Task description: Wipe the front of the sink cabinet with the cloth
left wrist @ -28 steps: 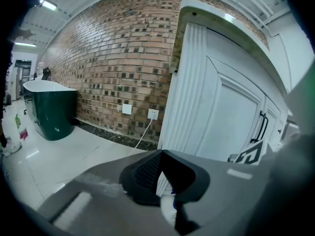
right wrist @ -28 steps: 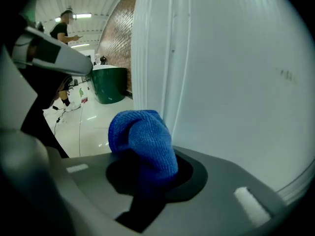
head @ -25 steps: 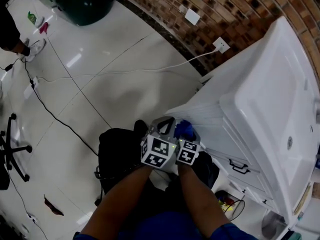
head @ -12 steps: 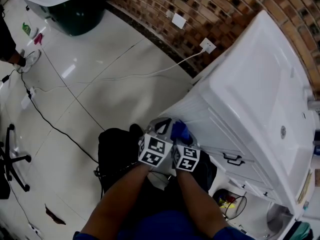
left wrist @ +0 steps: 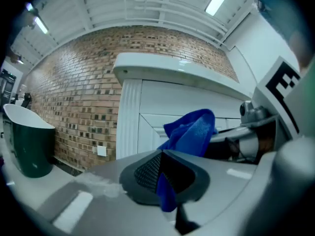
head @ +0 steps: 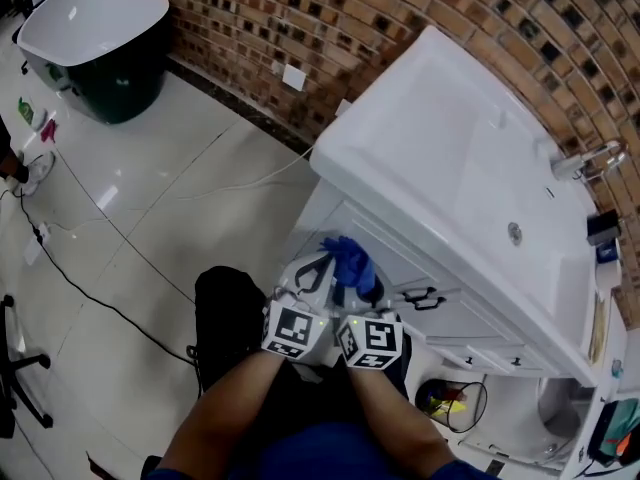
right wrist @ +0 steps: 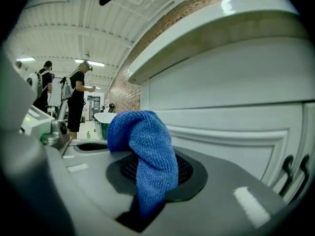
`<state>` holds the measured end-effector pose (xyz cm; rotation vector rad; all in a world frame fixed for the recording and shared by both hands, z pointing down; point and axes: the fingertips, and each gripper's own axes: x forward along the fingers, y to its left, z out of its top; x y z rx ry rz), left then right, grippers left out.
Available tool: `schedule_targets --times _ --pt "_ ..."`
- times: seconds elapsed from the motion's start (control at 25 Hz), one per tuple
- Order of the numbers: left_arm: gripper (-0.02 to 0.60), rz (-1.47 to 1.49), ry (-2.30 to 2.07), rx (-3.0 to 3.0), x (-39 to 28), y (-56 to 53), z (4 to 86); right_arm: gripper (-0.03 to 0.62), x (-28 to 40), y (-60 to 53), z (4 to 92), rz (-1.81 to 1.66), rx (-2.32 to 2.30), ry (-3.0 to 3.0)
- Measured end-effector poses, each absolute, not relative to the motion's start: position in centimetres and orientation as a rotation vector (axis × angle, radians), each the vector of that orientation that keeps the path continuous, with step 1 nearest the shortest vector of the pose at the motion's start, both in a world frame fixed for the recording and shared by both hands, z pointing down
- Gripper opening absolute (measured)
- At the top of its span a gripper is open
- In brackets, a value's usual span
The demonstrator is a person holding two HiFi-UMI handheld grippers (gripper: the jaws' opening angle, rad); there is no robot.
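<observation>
The white sink cabinet stands against the brick wall, its panelled front facing me. A blue cloth is bunched right at that front, near the fluted left corner. My left gripper and right gripper sit side by side, both shut on the cloth. In the left gripper view the cloth rises from the closed jaws before the cabinet front. The right gripper view shows the cloth draped over the closed jaws, with the panel just beyond. Whether the cloth touches the panel, I cannot tell.
Black drawer handles sit right of the cloth. A black bag lies on the floor by my legs, with cables running left. A wire basket stands under the cabinet's right end. A dark tub stands far left. People stand far off.
Both grippers have stayed together and shut on the cloth, which now sits a little higher against the cabinet front. My view has swung, so the whole sink top shows.
</observation>
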<state>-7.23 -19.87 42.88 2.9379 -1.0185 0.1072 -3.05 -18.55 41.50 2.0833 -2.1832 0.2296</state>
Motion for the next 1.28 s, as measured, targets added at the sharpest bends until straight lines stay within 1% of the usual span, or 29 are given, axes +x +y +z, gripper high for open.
schedule_targets --times 0.12,0.24,0.6,0.88,1.28 --pt "0.000 0.060 -1.042 2.936 -6.8 -19.9 42.1 0.080 -0.9 -18.1 39.5 0.184 2.163 -2.160" --pt "0.002 0.077 -1.023 2.950 -6.0 -19.7 42.3 0.080 0.3 -18.5 38.8 0.164 2.194 -2.141" --pt "0.000 0.160 -1.036 2.911 -5.6 -20.6 44.1 0.080 1.1 -19.6 41.6 0.251 2.202 -2.094" --pt "0.000 0.254 -1.069 2.813 -6.3 -21.5 47.0 0.080 1.4 -19.9 45.3 0.338 2.154 -2.041" --pt "0.000 0.382 -1.109 2.644 -7.7 -23.9 51.0 0.080 1.0 -20.3 52.9 0.516 2.048 -1.937"
